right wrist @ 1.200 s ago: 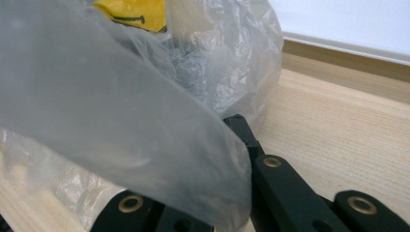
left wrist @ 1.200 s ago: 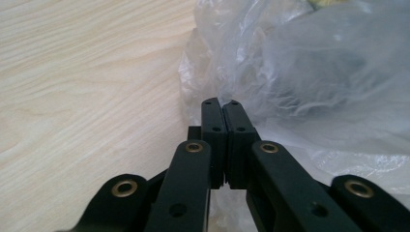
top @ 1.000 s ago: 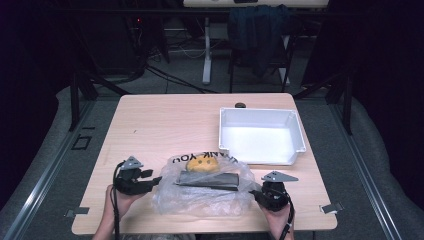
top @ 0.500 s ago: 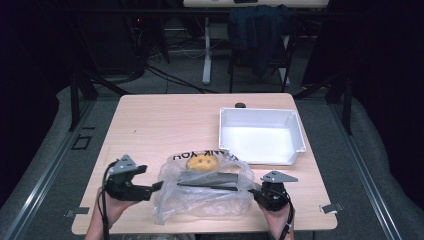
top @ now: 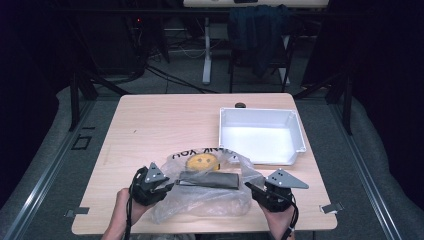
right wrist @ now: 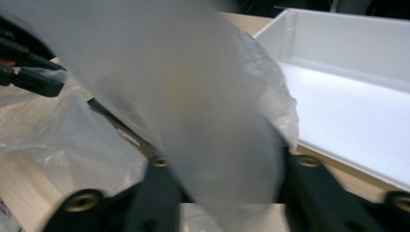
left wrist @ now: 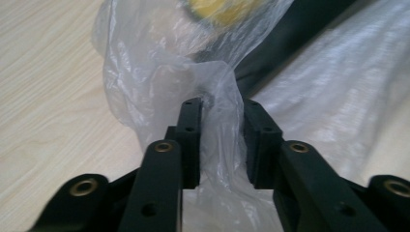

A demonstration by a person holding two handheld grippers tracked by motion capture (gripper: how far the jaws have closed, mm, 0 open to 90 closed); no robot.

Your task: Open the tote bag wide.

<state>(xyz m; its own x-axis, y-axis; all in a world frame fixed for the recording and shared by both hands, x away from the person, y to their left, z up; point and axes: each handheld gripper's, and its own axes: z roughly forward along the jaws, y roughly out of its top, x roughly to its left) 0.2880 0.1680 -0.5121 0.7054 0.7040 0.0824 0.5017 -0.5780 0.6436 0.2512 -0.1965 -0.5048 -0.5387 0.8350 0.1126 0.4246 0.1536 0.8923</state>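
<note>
Low in the frame, my left gripper [top: 167,186] has just closed its jaws onto the crumpled clear plastic bag [top: 210,195]; my right gripper [top: 253,188] has been opening, film draped between, grip unclear. So one bag stretched between two grippers. Beyond, upper right: one white rectangular tray [top: 261,159].

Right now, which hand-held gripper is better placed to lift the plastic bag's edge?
Probably the left hand-held gripper: a fold of the plastic bag stands between its jaws, which have just been closing. The right hand-held gripper has film draped over it, its grip unclear.
</note>
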